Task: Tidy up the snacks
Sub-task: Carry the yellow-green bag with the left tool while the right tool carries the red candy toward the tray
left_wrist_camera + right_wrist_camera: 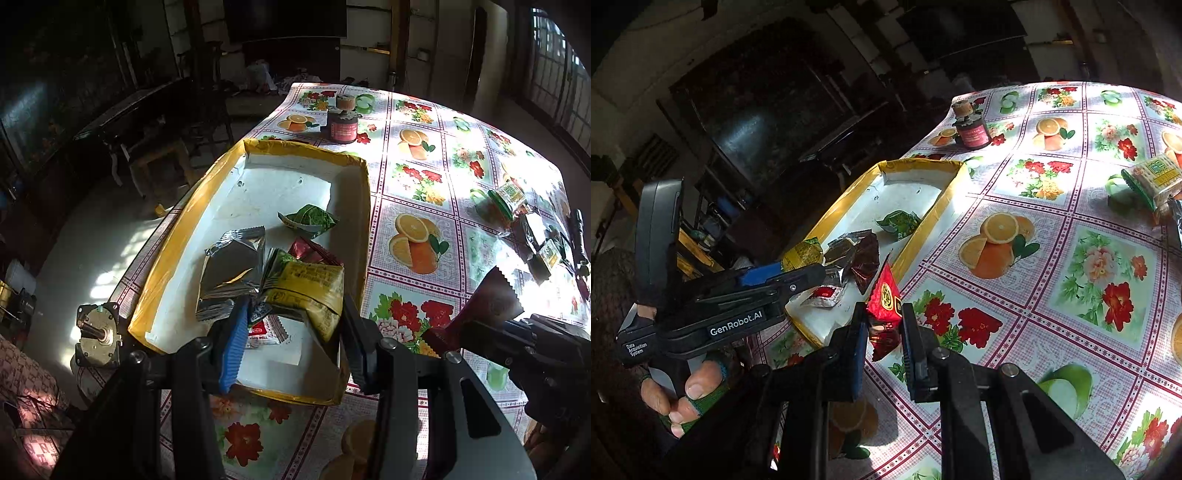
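A white box with a yellow taped rim (173, 243) lies on the flowered tablecloth. Inside it are a silver packet (232, 266), a green packet (310, 219), a dark red packet (310, 251) and a small red-and-white sachet (264, 332). My left gripper (295, 302) is shut on a yellow snack packet (306, 284) over the box's near end. In the right wrist view, my right gripper (884, 308) is shut on a red foil packet (884, 299), just outside the box's near right rim (923, 229). The left gripper (812, 271) shows there with the yellow packet (803, 254).
A dark jar with a cork top (342, 123) stands at the table's far end. Green cracker packs (1152, 177) and other wrappers (539, 240) lie on the right of the table. A metal motor (98, 332) sits at the table's left edge. Dark furniture lies beyond.
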Action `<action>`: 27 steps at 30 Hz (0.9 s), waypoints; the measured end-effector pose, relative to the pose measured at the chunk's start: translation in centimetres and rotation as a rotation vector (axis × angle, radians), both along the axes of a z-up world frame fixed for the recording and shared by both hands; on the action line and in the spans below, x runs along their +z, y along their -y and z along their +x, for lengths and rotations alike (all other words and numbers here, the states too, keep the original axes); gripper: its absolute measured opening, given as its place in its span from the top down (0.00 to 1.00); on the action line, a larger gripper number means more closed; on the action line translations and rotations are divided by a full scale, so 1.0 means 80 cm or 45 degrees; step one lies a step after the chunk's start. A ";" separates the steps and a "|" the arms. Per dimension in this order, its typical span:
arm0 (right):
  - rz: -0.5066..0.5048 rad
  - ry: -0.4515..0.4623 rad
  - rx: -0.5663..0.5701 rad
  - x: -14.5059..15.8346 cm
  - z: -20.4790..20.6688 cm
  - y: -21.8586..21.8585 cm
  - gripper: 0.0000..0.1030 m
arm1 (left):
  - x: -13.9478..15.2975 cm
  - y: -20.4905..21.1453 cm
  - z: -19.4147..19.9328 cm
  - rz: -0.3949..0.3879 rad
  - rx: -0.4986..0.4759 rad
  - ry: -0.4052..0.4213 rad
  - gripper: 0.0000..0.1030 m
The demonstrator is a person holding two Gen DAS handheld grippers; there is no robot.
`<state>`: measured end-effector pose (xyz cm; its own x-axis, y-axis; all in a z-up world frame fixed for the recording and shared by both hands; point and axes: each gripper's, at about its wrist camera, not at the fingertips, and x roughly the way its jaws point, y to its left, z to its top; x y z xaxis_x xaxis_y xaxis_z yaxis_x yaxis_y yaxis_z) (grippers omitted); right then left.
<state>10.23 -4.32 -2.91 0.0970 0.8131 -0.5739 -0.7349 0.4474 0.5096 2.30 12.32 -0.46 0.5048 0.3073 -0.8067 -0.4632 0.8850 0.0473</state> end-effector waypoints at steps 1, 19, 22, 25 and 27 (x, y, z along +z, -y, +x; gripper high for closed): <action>0.001 0.000 0.011 0.000 -0.001 -0.005 0.85 | 0.000 -0.004 -0.001 -0.001 0.009 0.000 0.53; -0.004 -0.012 0.086 -0.005 0.002 -0.057 0.85 | -0.013 -0.045 -0.006 -0.032 0.088 -0.026 0.53; 0.000 -0.016 0.082 -0.006 0.009 -0.064 0.85 | -0.015 -0.049 -0.006 -0.033 0.095 -0.032 0.53; 0.009 -0.011 0.083 -0.003 0.016 -0.072 0.85 | -0.018 -0.054 -0.004 -0.037 0.103 -0.039 0.53; 0.016 -0.005 0.082 0.000 0.021 -0.081 0.85 | -0.020 -0.058 -0.002 -0.037 0.108 -0.047 0.53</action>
<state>11.93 2.17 -2.94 0.0417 0.8248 -0.5639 -0.7600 0.3925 0.5179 2.17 16.93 -2.05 0.4480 0.3238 -0.8334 -0.5350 0.8439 0.0402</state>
